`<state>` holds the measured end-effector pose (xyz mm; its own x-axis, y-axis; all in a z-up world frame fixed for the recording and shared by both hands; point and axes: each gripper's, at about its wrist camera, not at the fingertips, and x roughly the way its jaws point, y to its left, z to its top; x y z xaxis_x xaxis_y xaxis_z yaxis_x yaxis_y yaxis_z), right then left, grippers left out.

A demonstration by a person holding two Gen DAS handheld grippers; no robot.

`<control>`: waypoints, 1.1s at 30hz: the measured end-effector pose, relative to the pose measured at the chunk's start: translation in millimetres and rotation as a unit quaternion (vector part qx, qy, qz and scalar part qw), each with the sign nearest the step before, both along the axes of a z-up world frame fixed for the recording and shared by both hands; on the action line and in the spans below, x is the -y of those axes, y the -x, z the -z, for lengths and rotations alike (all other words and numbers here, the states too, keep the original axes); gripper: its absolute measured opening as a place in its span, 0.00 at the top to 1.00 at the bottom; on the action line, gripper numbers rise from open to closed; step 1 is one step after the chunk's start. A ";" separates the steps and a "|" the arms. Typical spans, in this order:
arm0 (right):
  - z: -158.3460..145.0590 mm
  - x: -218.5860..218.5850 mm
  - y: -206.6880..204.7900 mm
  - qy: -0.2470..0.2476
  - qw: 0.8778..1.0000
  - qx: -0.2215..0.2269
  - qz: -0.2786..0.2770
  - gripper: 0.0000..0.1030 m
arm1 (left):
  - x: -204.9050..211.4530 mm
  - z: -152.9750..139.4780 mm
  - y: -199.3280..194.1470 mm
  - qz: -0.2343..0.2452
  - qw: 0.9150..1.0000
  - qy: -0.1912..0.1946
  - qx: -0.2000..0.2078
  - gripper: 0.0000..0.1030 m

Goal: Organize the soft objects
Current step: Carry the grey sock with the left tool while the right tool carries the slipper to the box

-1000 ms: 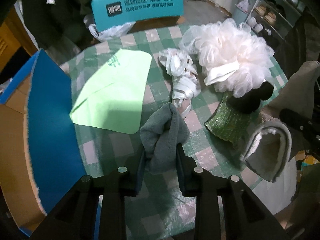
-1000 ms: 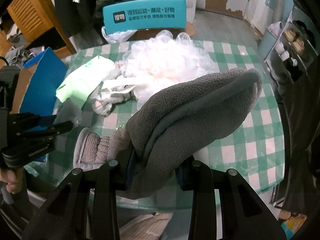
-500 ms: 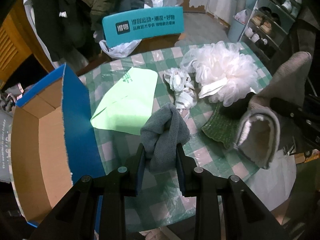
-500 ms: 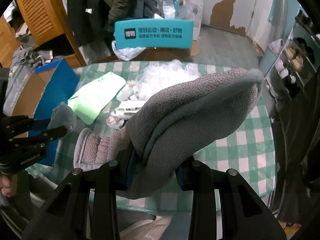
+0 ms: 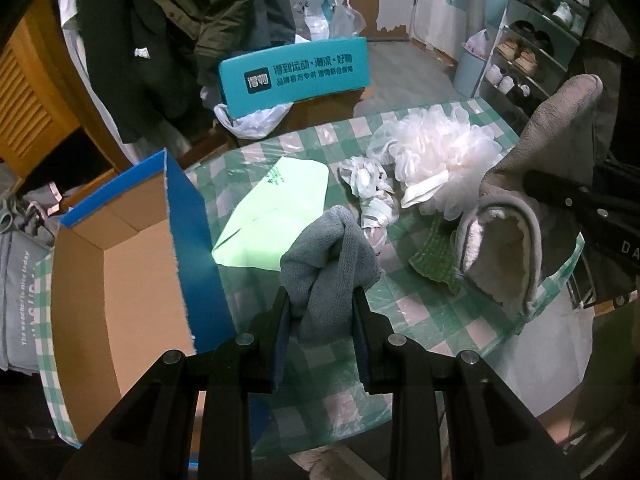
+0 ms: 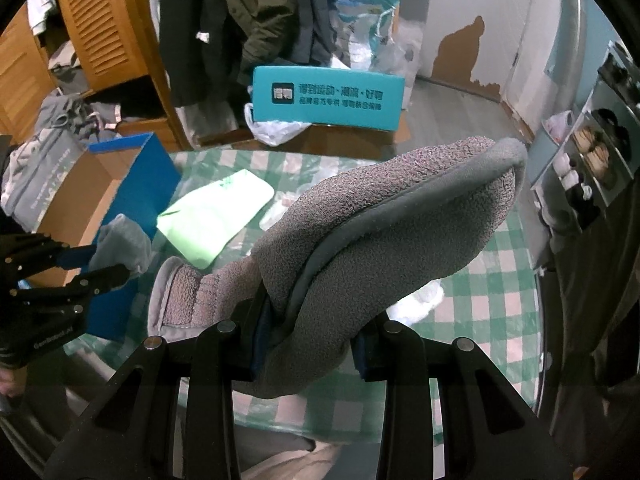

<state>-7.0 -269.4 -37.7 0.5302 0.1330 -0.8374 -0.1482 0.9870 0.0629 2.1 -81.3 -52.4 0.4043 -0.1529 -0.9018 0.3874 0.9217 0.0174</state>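
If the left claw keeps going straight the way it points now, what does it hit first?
Most likely the checked tablecloth just past the grey cloth it grips, short of the light green sheet. Depth is hard to judge in this fisheye view.

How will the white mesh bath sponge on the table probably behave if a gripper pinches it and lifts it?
The white mesh bath sponge is a puffy ball of thin netting, so it probably squashes under the pads and weighs little. Its loose ruffles may let the jaws catch only an outer layer. The flat white loop at its side looks like a firmer place to pinch.
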 end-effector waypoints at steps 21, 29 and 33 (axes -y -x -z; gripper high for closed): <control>-28.1 -55.7 -16.1 -0.006 0.999 0.022 -0.038 0.69 | -59.0 -17.8 -4.5 -0.050 0.998 0.018 0.020 0.72; -35.6 -83.5 -23.4 -0.009 0.998 0.027 -0.059 0.69 | -82.8 -18.9 -5.8 -0.071 0.997 0.017 0.022 0.73; -38.2 -101.5 -26.7 -0.009 0.997 0.028 -0.072 0.69 | -101.0 -19.5 -7.4 -0.088 0.996 0.019 0.024 0.73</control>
<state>19.7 -167.9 0.5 0.5503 0.2259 -0.8038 -0.2924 0.9539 0.0678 9.5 19.7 -32.9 0.4695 -0.1099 -0.8761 0.2193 0.9756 -0.0048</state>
